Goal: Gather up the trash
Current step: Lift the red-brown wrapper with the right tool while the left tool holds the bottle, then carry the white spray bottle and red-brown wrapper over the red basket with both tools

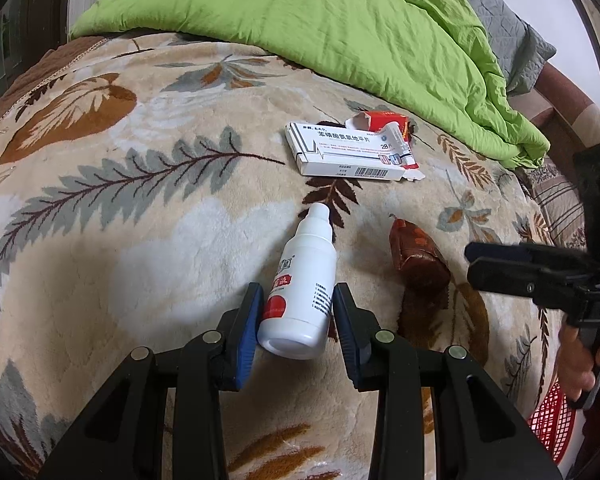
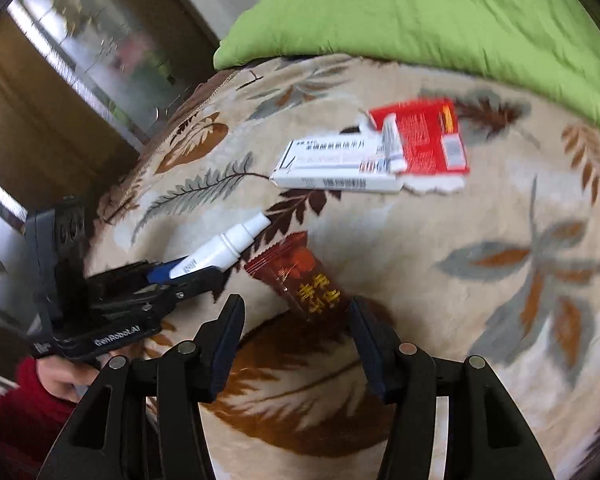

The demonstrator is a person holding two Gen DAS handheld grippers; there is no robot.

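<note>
trash on the bed: the white plastic spray bottle [image 1: 300, 288] lies between the blue pads of the left tool [image 1: 296, 308], and the right tool [image 2: 296, 340] stands spread over a red-brown foil sachet [image 2: 300, 280].

the left tool's pads sit close along the bottle's smooth round body, the near-side pad touching it and a sliver of gap at the other, so whether it is truly pinched i cannot tell; it looks lined up to lift the bottle by its widest, stiffest part. the right tool pinches nothing, its pads apart and the crinkly sachet just ahead. beyond lie a flat white cardboard medicine box [image 1: 348, 152] and a torn red carton [image 2: 424, 136] with a small tube, all on the plush leaf-patterned blanket [image 1: 140, 220] under a rumpled green quilt [image 1: 340, 20].
</note>
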